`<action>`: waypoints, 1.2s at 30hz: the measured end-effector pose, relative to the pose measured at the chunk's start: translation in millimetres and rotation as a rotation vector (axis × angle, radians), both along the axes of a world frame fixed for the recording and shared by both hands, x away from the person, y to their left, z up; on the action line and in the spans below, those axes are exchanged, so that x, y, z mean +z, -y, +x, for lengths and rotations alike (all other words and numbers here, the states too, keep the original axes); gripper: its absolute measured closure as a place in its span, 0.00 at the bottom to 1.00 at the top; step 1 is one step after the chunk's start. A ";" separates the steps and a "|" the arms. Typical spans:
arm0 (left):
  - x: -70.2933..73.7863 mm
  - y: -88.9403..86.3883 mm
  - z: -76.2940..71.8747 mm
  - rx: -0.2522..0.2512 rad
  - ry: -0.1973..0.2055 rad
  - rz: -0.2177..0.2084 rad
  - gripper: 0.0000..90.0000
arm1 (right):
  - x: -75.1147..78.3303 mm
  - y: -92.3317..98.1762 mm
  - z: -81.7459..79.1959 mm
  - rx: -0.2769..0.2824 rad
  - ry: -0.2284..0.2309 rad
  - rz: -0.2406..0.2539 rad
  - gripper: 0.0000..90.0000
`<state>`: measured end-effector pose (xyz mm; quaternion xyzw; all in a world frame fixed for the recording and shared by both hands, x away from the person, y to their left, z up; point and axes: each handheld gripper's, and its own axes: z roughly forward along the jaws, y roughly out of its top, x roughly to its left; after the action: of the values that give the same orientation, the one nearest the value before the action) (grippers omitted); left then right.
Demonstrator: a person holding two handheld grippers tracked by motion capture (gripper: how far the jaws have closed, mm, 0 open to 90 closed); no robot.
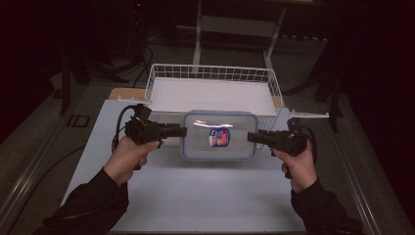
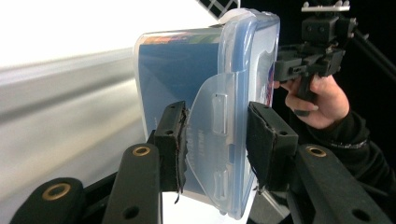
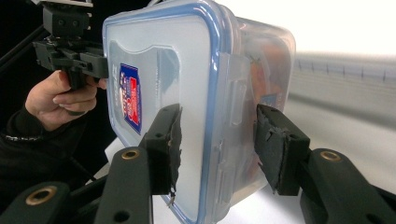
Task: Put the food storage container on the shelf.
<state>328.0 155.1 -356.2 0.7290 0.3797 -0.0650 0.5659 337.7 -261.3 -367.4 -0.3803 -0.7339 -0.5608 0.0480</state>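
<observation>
A clear plastic container [image 1: 219, 147] with a blue-rimmed lid and a red and blue label hangs level between both grippers, just before the basket's front wall. My left gripper [image 1: 183, 131] is shut on its left end. In the left gripper view the pads [image 2: 170, 135] clamp the side clip flap and lid edge of the container [image 2: 187, 65]. My right gripper [image 1: 250, 137] is shut on the right end. In the right gripper view its pads [image 3: 275, 140] press on lid and base of the container [image 3: 163, 60], with coloured contents dimly visible inside.
A white wire basket [image 1: 210, 73] with a white floor stands at the back of the white tabletop [image 1: 195, 196]. Dark floor and table legs lie beyond. The person's hands and dark sleeves come in from the bottom.
</observation>
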 end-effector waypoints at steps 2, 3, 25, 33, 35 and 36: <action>9.5 -0.9 6.7 0.005 0.010 0.000 0.66 | 8.9 -1.1 6.9 -0.004 0.008 0.005 0.58; 14.0 -1.7 10.3 0.012 0.014 -0.004 0.66 | 13.6 -1.9 11.0 -0.004 0.012 0.004 0.58; 36.2 -4.7 86.2 0.096 -0.007 -0.047 0.65 | 50.7 -11.3 89.8 -0.064 -0.002 0.007 0.57; 34.7 -2.8 95.5 0.127 0.002 -0.041 0.62 | 51.8 -14.0 97.7 -0.083 -0.026 0.002 0.55; 34.3 -0.3 98.7 0.141 0.005 -0.036 0.61 | 51.3 -14.8 98.5 -0.098 -0.035 0.007 0.55; 34.3 0.5 100.1 0.145 0.005 -0.034 0.60 | 51.2 -14.9 99.4 -0.106 -0.044 0.011 0.55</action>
<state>428.0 154.7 -321.9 0.6900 0.4286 -0.0285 0.5825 437.2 -246.5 -316.2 -0.4308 -0.7084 -0.5579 0.0364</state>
